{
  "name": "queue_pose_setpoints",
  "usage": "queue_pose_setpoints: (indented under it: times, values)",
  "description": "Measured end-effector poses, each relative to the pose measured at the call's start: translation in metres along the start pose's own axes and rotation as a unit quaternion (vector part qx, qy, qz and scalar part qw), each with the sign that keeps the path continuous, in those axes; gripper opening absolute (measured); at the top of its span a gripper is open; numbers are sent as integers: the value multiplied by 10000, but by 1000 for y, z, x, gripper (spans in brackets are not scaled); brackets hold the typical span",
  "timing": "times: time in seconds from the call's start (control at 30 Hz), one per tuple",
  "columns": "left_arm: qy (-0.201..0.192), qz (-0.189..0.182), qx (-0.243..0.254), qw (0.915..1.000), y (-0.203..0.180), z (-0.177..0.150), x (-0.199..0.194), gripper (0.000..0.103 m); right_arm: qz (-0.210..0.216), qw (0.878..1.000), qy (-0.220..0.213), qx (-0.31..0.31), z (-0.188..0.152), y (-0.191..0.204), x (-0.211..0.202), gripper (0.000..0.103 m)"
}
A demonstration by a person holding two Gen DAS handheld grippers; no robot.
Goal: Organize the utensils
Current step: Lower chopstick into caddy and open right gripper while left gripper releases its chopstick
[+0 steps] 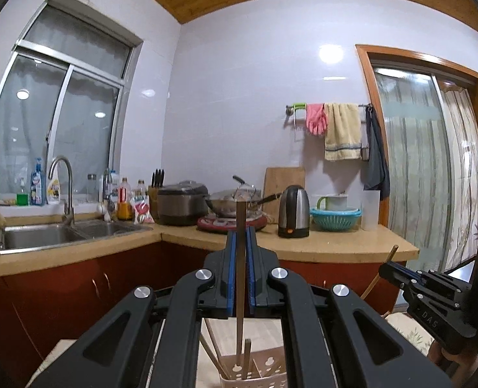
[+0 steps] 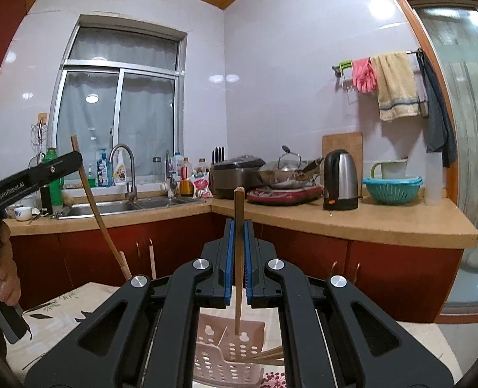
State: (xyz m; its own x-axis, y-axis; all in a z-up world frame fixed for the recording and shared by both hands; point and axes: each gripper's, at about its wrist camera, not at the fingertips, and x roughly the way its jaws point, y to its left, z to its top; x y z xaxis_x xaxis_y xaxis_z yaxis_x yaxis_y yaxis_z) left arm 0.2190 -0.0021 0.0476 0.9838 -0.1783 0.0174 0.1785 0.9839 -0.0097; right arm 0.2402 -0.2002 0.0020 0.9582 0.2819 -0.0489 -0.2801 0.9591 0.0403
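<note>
My left gripper [image 1: 240,237] is shut on a brown chopstick [image 1: 240,278] held upright. Its lower end hangs in or just above a pale perforated utensil holder [image 1: 266,370], which has other chopsticks standing in it. My right gripper [image 2: 238,228] is shut on another upright chopstick [image 2: 238,274], whose lower tip hangs just above the same holder [image 2: 213,352]. More chopsticks [image 2: 269,355] lie across the holder's right side. Each gripper also shows in the other's view: the right gripper [image 1: 386,268] at the right, the left gripper [image 2: 77,158] at the left, each with its stick.
The holder stands on a table with a leaf-print cloth [image 2: 61,307]. Behind it runs an L-shaped counter [image 2: 368,223] with a sink [image 2: 109,208], a rice cooker [image 2: 235,174], a wok [image 2: 287,174], a kettle [image 2: 341,181] and a teal basket [image 2: 391,189]. A hand [image 2: 3,271] grips the left tool.
</note>
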Motion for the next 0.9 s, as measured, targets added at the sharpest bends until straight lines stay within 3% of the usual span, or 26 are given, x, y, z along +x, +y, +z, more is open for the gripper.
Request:
queue_pose_setpoints:
  times: [0.4, 0.9]
  values:
    - [688, 108, -189, 9974, 10, -54, 29, 7, -21, 9990, 444, 34, -35, 0, 21, 6]
    - [1228, 180, -125, 9922, 12, -85, 42, 8, -70, 9971, 753, -121, -57, 10, 26, 6]
